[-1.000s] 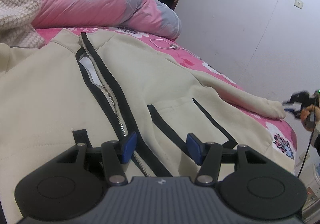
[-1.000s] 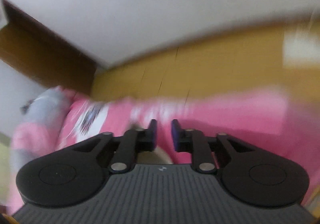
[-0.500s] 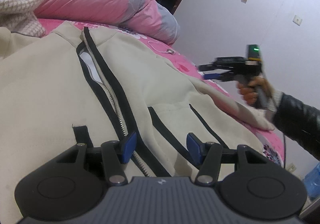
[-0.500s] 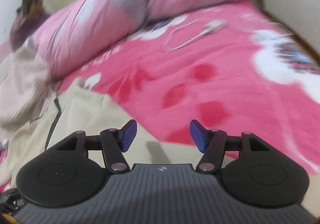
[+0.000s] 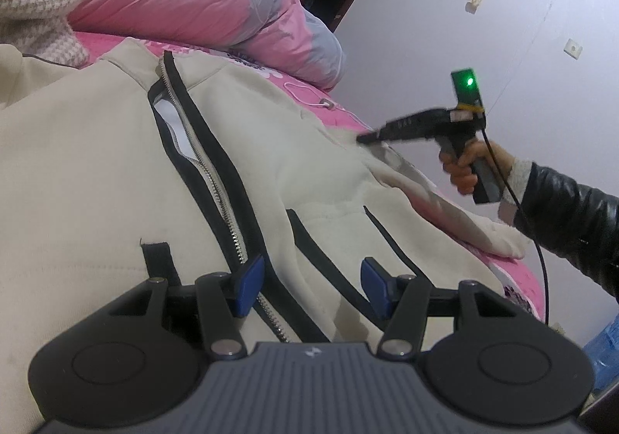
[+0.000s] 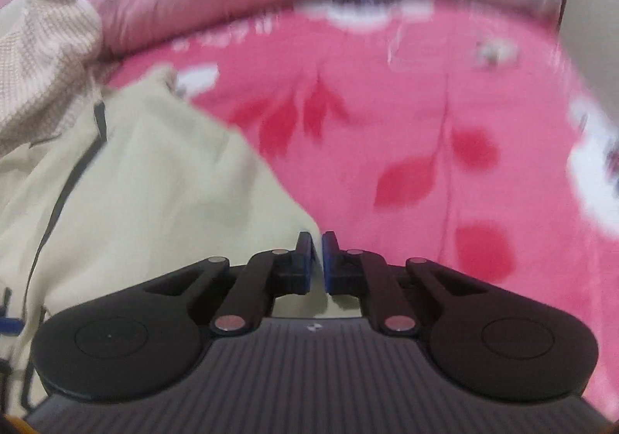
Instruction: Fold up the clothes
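Cream zip-up jacket (image 5: 96,178) spread front-up across the pink floral bed sheet (image 6: 406,116), zipper (image 5: 209,170) running from far collar to near hem, right sleeve (image 5: 445,201) stretched out toward the bed's right edge. Left claw (image 5: 309,287) poised over the near hem beside the zipper, pads apart, gripping nothing. Right claw (image 5: 365,139), carried in a hand (image 5: 468,167) with a black leather sleeve (image 5: 572,217), tip at the upper part of that right sleeve; just snapped closed, pads nearly meeting, seemingly pinching the cream cloth edge, though blur leaves that unsure. Pink-and-grey duvet (image 5: 216,4) heaped at the far side, knitted beige garment (image 5: 35,0) far left.
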Motion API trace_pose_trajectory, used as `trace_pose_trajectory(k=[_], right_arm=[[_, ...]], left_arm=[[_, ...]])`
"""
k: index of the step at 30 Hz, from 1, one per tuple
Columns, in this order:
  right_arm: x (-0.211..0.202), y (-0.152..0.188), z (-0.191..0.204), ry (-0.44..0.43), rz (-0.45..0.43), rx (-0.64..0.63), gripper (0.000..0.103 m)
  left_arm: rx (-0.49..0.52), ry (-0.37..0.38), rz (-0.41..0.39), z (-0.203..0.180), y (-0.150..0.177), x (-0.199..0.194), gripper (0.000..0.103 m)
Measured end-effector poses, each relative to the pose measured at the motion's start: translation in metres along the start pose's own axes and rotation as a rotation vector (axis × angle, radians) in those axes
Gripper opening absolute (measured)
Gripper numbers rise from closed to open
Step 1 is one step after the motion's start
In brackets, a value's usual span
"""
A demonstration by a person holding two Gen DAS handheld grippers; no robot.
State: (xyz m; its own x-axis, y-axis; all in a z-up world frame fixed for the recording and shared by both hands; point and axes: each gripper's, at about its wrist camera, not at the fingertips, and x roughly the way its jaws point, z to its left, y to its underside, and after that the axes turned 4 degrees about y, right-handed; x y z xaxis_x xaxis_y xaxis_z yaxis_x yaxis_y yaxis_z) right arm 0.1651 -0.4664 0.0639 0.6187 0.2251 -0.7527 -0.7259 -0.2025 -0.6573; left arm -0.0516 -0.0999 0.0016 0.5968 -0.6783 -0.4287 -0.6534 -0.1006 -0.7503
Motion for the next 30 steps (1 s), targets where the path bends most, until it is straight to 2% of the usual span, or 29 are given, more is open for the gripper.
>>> trace_pose_trajectory(k=[3, 6, 8, 10, 13, 16, 18, 19, 21, 23, 26, 28, 30], right_arm=[[0.002, -0.008, 0.015, 0.1, -0.09, -0.099, 0.004], [0.03, -0.004, 0.026, 0.24, -0.109, -0.19, 0.005], [0.054, 0.001, 0.021, 0.314, -0.072, -0.164, 0.006], [0.061, 0.005, 0.011, 0.32, -0.061, -0.097, 0.007], [0.025, 0.005, -0.004, 0.314, -0.152, 0.02, 0.008], [-0.047, 0.019, -0.029, 0.273, -0.28, 0.171, 0.016], [-0.099, 0.046, -0.047, 0.271, -0.348, 0.285, 0.033], [-0.125, 0.063, -0.056, 0.272, -0.379, 0.345, 0.038], [-0.176, 0.098, -0.076, 0.274, -0.438, 0.47, 0.058], [-0.216, 0.145, -0.098, 0.29, -0.473, 0.628, 0.061], [-0.257, 0.228, -0.131, 0.31, -0.485, 0.929, 0.063], [-0.267, 0.276, -0.148, 0.278, -0.463, 1.122, 0.064], [-0.267, 0.305, -0.147, 0.198, -0.452, 1.204, 0.064]], left_arm=[[0.006, -0.006, 0.003, -0.001, 0.0, 0.001, 0.057], [0.017, -0.017, 0.005, -0.003, 0.0, 0.001, 0.057], [0.022, -0.023, 0.007, -0.004, -0.001, 0.002, 0.057], [0.027, -0.028, 0.007, -0.005, 0.0, 0.003, 0.057], [0.031, -0.032, 0.007, -0.005, -0.001, 0.003, 0.057], [0.032, -0.035, 0.007, -0.006, -0.001, 0.004, 0.057], [0.037, -0.04, 0.008, -0.007, 0.0, 0.004, 0.057], [0.039, -0.043, 0.008, -0.008, 0.0, 0.004, 0.057], [0.04, -0.048, 0.008, -0.009, -0.002, 0.002, 0.057], [0.043, -0.06, 0.007, -0.012, -0.003, 0.001, 0.057], [0.086, -0.103, 0.0, -0.025, -0.007, -0.005, 0.057], [0.125, -0.091, -0.006, -0.037, -0.009, -0.009, 0.057], [0.178, -0.067, 0.001, -0.052, -0.01, -0.008, 0.057]])
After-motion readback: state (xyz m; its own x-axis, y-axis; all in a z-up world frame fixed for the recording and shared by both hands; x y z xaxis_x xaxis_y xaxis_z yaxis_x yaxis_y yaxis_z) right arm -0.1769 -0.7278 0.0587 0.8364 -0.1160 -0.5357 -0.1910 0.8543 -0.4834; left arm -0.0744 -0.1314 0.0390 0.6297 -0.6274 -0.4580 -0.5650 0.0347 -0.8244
